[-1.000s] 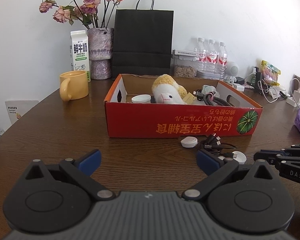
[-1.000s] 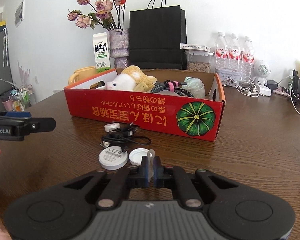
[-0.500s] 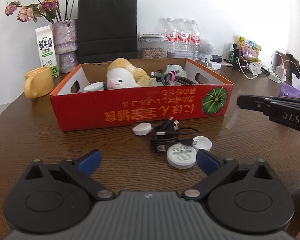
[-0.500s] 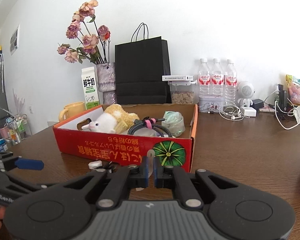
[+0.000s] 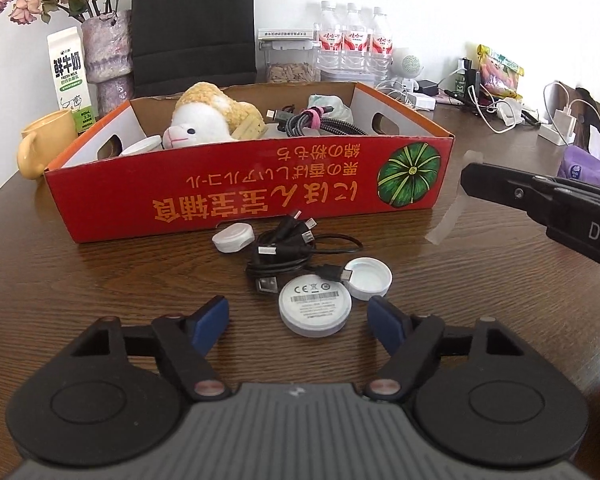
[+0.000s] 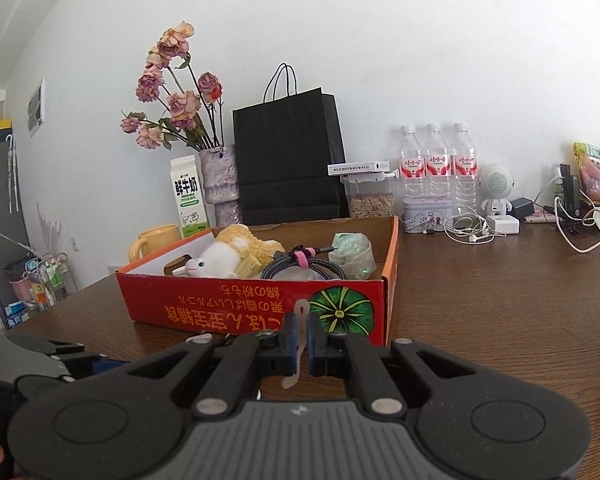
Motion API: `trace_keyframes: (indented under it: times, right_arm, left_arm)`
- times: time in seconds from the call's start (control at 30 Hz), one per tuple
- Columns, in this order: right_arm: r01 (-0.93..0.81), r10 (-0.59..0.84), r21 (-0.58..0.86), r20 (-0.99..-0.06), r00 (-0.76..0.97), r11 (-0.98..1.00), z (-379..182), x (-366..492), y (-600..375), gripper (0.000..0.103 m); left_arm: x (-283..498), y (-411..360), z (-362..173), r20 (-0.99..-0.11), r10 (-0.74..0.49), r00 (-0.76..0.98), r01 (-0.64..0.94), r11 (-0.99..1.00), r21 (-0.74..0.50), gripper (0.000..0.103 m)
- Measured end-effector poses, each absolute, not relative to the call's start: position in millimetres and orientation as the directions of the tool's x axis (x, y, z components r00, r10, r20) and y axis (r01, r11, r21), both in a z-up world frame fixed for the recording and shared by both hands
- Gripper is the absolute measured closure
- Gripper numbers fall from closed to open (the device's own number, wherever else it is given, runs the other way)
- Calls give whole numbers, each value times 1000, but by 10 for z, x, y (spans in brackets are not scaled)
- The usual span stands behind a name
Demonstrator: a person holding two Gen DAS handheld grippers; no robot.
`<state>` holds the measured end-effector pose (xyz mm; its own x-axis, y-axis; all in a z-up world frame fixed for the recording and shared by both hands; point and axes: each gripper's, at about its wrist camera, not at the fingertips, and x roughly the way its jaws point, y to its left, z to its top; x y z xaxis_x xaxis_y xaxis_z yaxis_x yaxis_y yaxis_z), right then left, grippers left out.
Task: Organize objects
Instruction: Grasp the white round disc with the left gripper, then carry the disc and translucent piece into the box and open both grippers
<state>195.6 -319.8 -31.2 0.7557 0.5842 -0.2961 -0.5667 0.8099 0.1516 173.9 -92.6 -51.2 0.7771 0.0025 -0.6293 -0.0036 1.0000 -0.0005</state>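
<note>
Translucent strip point(image 6: 299, 344) clamped in my right gripper point(image 6: 300, 354), lifted toward red box point(image 5: 260, 184). Left gripper point(image 5: 298, 318) jaws apart, just been closing around white puck point(image 5: 315, 309), not yet touching.

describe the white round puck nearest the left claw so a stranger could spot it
Start at the red cardboard box on the wooden table. In front of it lies a tangle of black cables with three white round things around it. The puck is the biggest and flattest, its grey label printed with a CE mark.
</note>
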Motion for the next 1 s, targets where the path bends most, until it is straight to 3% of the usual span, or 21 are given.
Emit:
trace_keyframes:
  times: [0.13,0.2,0.27,1.0]
  right_arm:
    - [-571,588,151,-290,755,807,-315,1937,-3199,99]
    - [-569,585,147,-293,756,809,-320,1938,-3192,99]
    - [-570,586,148,-293,755,808,-325,1936,-3194,99]
    - [-541,554,136,-313,771,830,-343,1944,-3169,99]
  left_arm:
    - [1755,-955,-509,-627,6,779,-8,1000,0,37]
    - [1749,-965,-501,-624,6,782,-9,1000,-2,53]
    - [1730,-961,-495,-619,1,785,-9,1000,-10,62]
    - [1452,-699,-342,-554,-36,832,1,998,-62,63]
